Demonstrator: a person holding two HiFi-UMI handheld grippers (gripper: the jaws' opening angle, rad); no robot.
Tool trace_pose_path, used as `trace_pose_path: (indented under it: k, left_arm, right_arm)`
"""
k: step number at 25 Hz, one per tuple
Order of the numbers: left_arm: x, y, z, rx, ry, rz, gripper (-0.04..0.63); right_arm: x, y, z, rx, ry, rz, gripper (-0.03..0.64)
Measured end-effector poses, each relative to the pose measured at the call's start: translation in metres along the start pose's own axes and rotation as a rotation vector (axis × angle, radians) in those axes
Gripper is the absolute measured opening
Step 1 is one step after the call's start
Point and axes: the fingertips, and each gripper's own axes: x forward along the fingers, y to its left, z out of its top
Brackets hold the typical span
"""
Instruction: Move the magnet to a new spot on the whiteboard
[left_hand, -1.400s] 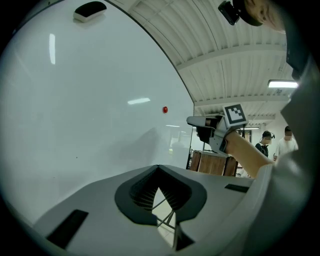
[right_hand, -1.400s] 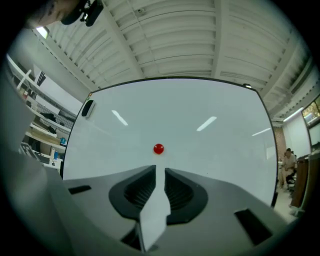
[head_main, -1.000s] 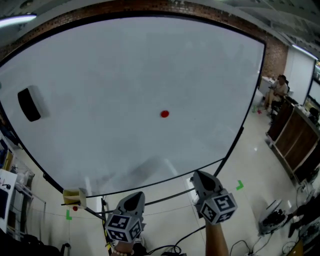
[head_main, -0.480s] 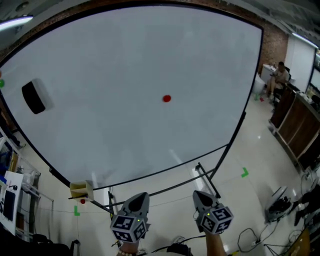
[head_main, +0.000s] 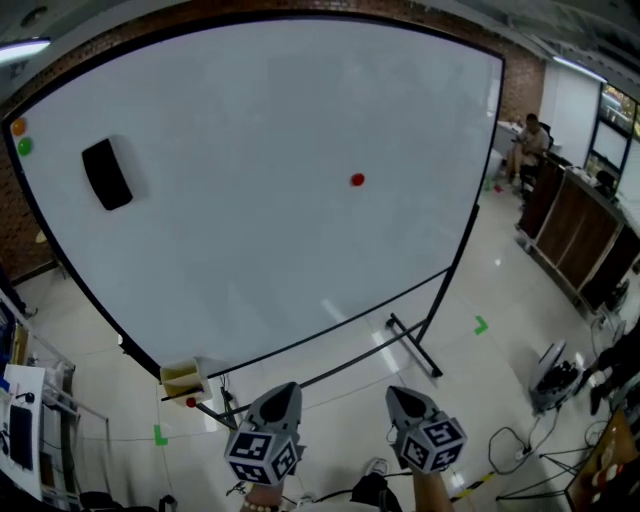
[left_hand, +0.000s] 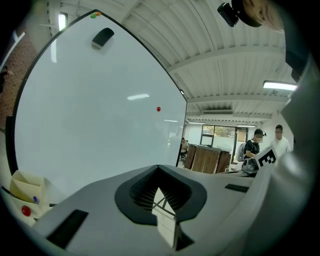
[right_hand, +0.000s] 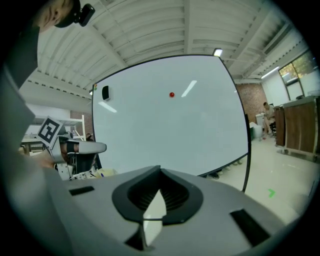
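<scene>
One small red magnet (head_main: 357, 180) is what I am after. It sits on the whiteboard (head_main: 250, 240) a little right of the middle, with bare white surface all around it. It is well apart from the black eraser (head_main: 106, 173) at the upper left, and from the orange magnet (head_main: 18, 127) and green magnet (head_main: 24, 147) in the top left corner.

My left hand-held gripper (head_main: 282, 395) and right hand-held gripper (head_main: 402, 398) both hang low in front of the board's stand, far from the magnet. Each has its jaws pressed together with nothing between them. A yellow tray (head_main: 183, 378) hangs at the board's lower left corner, close to my left side.

I judge the magnet to be a light, stiff button with a smooth round cap, so the pads could slip off it. It lies nearly flat on the board and offers very little height to catch. I would open the right jaws, bring them in square to the board and pinch across the rim close to the surface. The pull of the board is probably the only real resistance. Tilting one edge up or sliding the magnet sideways should free it more easily than a straight tug. It looks too sturdy to break, but a loose pinch could let it drop to the floor.
</scene>
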Motion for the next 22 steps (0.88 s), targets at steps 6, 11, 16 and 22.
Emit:
trace_pose_path:
  k: [6, 11, 16, 22]
  left_arm:
    - [-0.043, 0.0, -0.011, -0.005, 0.016, -0.098, 0.0]
    - [-0.074, -0.004, -0.021, -0.01, 0.027, -0.137, 0.0]
    - [-0.093, -0.016, -0.024, -0.016, 0.015, -0.135, 0.0]
    - [-0.098, -0.036, -0.02, -0.025, -0.001, -0.122, 0.0]
  right_arm:
    - [-0.038, 0.051, -0.008, -0.01, -0.016, -0.092, 0.003]
    - [-0.067, 0.08, -0.015, -0.03, -0.009, -0.127, 0.003]
    - [-0.087, 0.086, -0.024, -0.036, -0.01, -0.134, 0.002]
    - [-0.106, 0.07, -0.023, -0.029, -0.023, -0.133, 0.002]
